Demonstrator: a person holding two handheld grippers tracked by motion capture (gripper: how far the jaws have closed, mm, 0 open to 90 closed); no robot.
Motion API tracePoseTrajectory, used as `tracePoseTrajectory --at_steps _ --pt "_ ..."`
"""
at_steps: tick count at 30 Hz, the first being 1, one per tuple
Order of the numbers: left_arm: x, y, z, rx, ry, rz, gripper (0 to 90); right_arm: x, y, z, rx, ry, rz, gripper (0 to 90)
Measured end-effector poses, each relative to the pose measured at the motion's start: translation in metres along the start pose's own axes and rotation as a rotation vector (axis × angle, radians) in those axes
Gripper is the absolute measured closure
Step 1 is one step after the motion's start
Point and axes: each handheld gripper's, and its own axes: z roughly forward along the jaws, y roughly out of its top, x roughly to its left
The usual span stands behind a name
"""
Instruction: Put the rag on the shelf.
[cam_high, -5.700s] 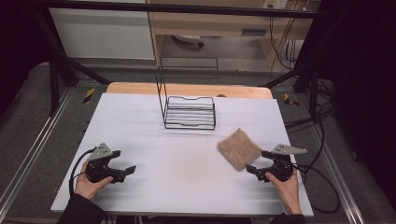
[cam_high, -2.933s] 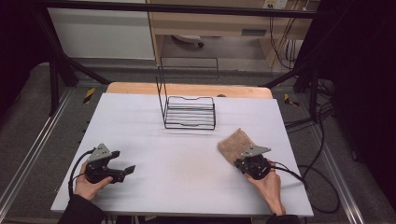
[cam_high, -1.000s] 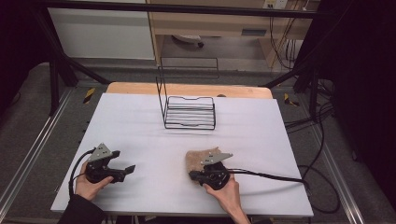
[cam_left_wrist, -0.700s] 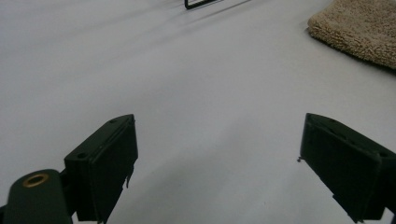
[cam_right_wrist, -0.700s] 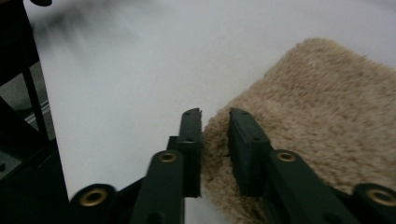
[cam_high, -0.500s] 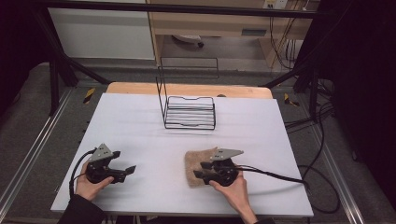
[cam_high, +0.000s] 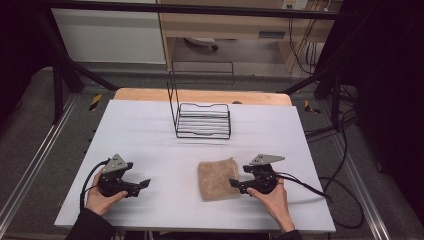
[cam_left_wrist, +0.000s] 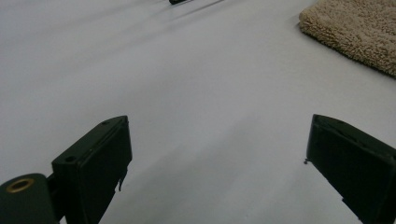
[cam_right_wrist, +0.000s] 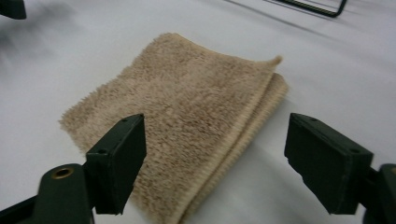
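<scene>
A folded tan towel (cam_high: 217, 178) lies flat on the white worktop (cam_high: 150, 135), near the front edge and a little right of centre. The right gripper (cam_high: 235, 184) sits just beside the towel's right edge, held by the person's right hand (cam_high: 270, 200). Its 2 fingers (cam_right_wrist: 116, 163) are spread wide apart, empty, with the towel's folded edge lying between and ahead of them in the right gripper view.

The left gripper (cam_high: 142, 183) rests at the front left of the worktop in the left hand (cam_high: 100, 197), well apart from the towel. Its fingers (cam_left_wrist: 93, 168) are also spread wide with nothing between them but bare worktop; the towel's corner shows at the upper right of the left gripper view.

A black wire rack (cam_high: 202, 120) stands at the back centre of the worktop, well apart from the towel.
</scene>
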Motion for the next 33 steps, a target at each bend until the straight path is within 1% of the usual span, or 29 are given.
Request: tracePoseTrajectory --at_steps 1,4,5,6,9,11,12,15,17,20,22,24,26,27,28,32,33 --pt "0.000 0.000 0.000 0.000 0.000 0.000 6.6 -0.002 -0.001 -0.001 0.000 -0.003 0.003 19.1" --pt "-0.007 0.004 0.004 0.001 -0.007 0.007 6.6 -0.008 -0.002 -0.003 -0.003 -0.007 0.006 13.3" --pt "-0.007 0.004 0.004 0.001 -0.007 0.007 6.5 -0.010 -0.003 -0.003 -0.003 -0.010 -0.002 11.8" --pt "-0.011 0.006 0.006 0.002 -0.013 0.013 6.4 -0.011 -0.003 -0.004 0.001 -0.015 -0.001 10.3" --pt "-0.015 0.009 0.008 0.006 -0.009 0.009 6.8 -0.016 -0.005 -0.006 -0.004 -0.019 0.005 8.6" --pt "-0.022 0.013 0.010 -0.001 -0.008 0.006 6.9 -0.018 -0.006 -0.007 -0.010 -0.023 0.011 7.4" --pt "-0.022 0.013 0.010 -0.001 -0.008 0.006 7.1 -0.019 -0.006 -0.007 -0.011 -0.025 0.010 6.6" --pt "-0.032 0.020 0.017 0.005 -0.007 -0.008 7.8 -0.020 -0.007 -0.007 -0.004 -0.034 0.001 5.1" --pt "-0.034 0.022 0.018 0.006 -0.008 -0.012 7.7 -0.020 -0.007 -0.007 0.000 -0.037 -0.004 4.4" --pt "-0.040 0.028 0.023 0.012 -0.002 -0.006 7.8 -0.020 -0.007 -0.008 0.004 -0.042 -0.001 3.5" --pt "-0.046 0.035 0.028 0.011 -0.006 -0.004 7.8 -0.020 -0.007 -0.009 0.003 -0.045 -0.009 3.3" --pt "-0.048 0.037 0.030 0.011 -0.004 -0.003 7.9 -0.019 -0.007 -0.009 0.001 -0.046 0.000 3.2" --pt "-0.054 0.045 0.035 0.008 -0.012 -0.003 8.4 -0.019 -0.007 -0.009 0.000 -0.047 -0.002 3.0" --pt "-0.054 0.045 0.035 0.008 -0.012 -0.003 8.7 -0.019 -0.007 -0.009 -0.001 -0.047 -0.002 2.9" --pt "-0.058 0.050 0.040 0.011 -0.009 0.004 8.9 -0.019 -0.007 -0.009 0.000 -0.047 -0.005 2.9" --pt "-0.062 0.058 0.048 0.014 -0.018 0.009 9.4 -0.019 -0.008 -0.009 0.001 -0.050 -0.005 2.8" --pt "-0.066 0.063 0.054 0.021 -0.022 0.012 9.5 -0.019 -0.008 -0.009 0.002 -0.052 -0.007 2.7"
